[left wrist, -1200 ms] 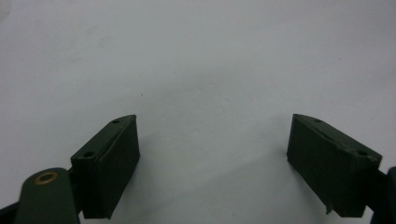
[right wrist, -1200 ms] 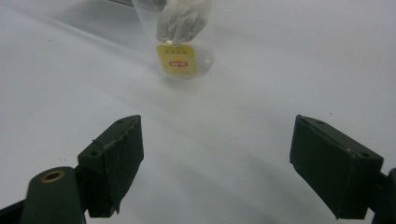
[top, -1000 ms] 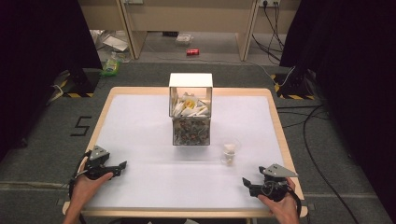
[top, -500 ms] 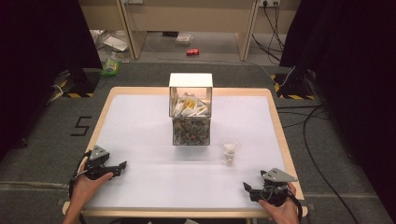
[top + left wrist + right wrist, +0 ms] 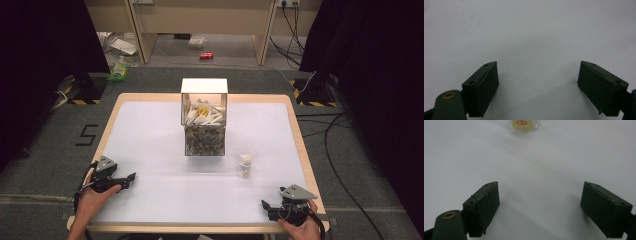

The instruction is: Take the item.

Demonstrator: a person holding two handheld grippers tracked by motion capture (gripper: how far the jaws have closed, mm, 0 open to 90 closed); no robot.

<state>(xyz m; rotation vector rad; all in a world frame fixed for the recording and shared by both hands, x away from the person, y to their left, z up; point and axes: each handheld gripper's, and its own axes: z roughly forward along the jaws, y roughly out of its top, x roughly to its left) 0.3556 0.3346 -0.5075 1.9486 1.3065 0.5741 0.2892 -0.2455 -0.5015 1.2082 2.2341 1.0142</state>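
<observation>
The cup (image 5: 245,163), a small clear one with something pale inside, is standing upright on the white tabletop (image 5: 150,130), just to the near right of the box (image 5: 204,122), a clear cube packed with small items. Nothing is touching the cup.

The right tongs (image 5: 266,206) are resting near the tabletop's front edge, well nearer the person than the cup, with jaws spread wide and nothing between them. In the right gripper view the cup (image 5: 525,125) is sitting far ahead of the right tongs (image 5: 540,202), slightly left of the midline between the jaws. The left tongs (image 5: 131,177) are lying to the near left of the box, released as well; the left gripper view is showing the left tongs (image 5: 537,82) parted over bare white surface.

The step in hand is judged to be a reach for the cup by the right tongs. To do it well, the person should be keeping the jaws spread, steering a little left to centre the cup (it is light and would probably tip easily), coming in low and level, then closing gently on the wall below the rim.
</observation>
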